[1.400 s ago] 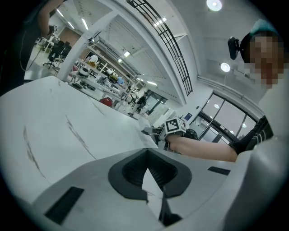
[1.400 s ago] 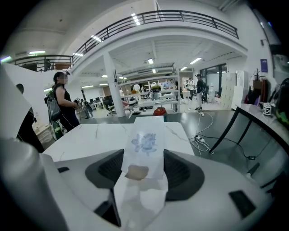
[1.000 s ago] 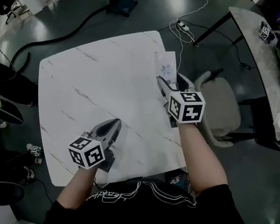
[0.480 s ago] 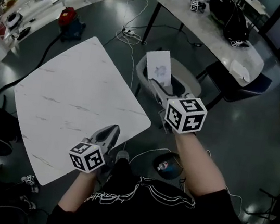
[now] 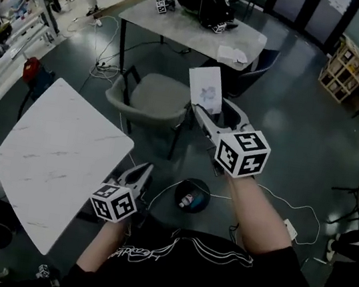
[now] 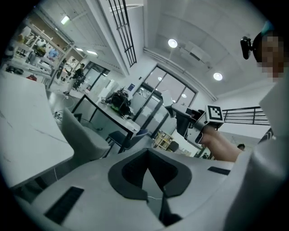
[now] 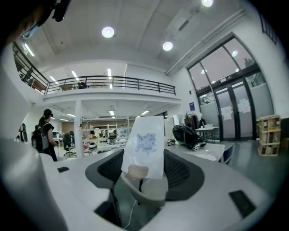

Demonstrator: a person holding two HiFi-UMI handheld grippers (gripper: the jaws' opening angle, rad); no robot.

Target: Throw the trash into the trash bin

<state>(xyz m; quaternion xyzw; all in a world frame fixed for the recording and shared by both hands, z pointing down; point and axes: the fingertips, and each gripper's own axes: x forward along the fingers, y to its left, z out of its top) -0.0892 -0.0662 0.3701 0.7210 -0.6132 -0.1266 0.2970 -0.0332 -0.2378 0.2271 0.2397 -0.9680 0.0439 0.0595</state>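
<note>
carry step: right claw point(image 5: 216, 109) grips paper point(image 5: 205, 89) upright between wide-set jaws. left claw point(image 5: 141, 169) closed, empty. bin point(image 5: 173, 189) on floor, below and between both claws. next, likely: lower right claw over bin, release.

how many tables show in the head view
2. The white marble table is at lower left; a grey table stands at the top, behind the grey chair. Others may be hidden in the dim far background.
</note>
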